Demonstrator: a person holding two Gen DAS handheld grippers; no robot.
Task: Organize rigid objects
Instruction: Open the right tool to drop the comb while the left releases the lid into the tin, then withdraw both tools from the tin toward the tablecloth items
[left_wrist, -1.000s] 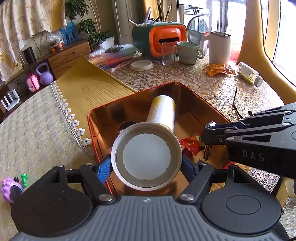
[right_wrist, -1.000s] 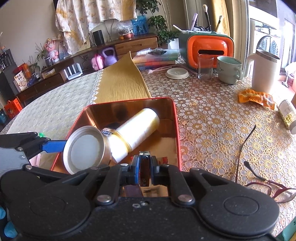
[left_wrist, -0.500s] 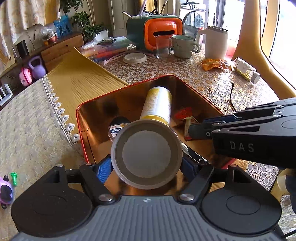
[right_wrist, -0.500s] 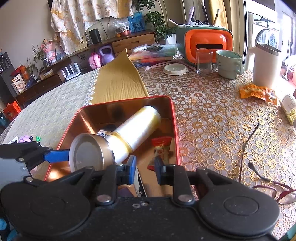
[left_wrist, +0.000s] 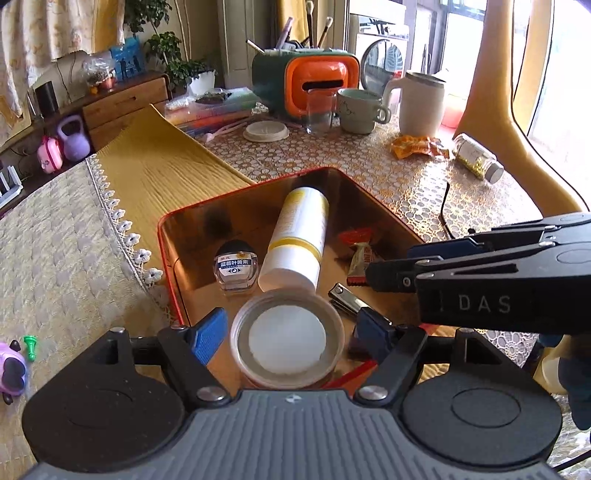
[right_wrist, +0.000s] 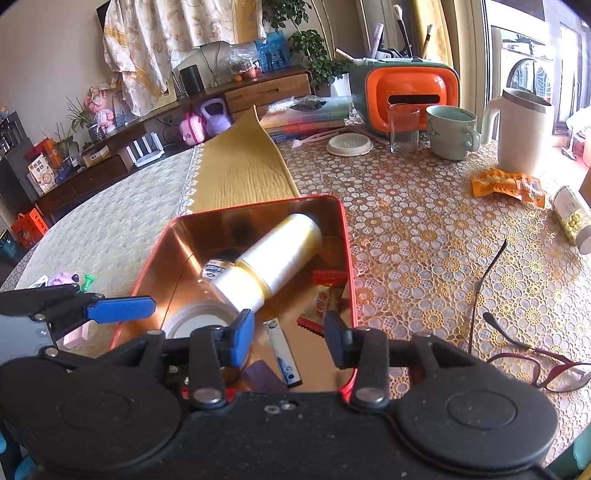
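Our tin (right_wrist: 347, 236) already holds bottle (right_wrist: 273, 254), jar (left_wrist: 288, 339), clipper (right_wrist: 282, 350); both grippers (left_wrist: 288, 332) (right_wrist: 288, 332) stand released, right jaws just opening; glasses (right_wrist: 532, 365) remain outside.

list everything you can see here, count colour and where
red metal tin: 1, red outside, coppery inside, near table edge
white-and-yellow bottle: 1, lying in tin
round grey-rimmed jar: 1, in tin, between left fingers
small eye-drop bottle: 1, clear, black cap, in tin
nail clipper: 1, silver, in tin
red snack packet: 1, in tin
red-framed glasses: 1, on lace cloth
orange-and-green box: 1, far side
glass tumbler: 1, clear
pale green mug: 1
white jug: 1
left gripper: 1, black, blue fingers
right gripper: 1, black, blue fingers
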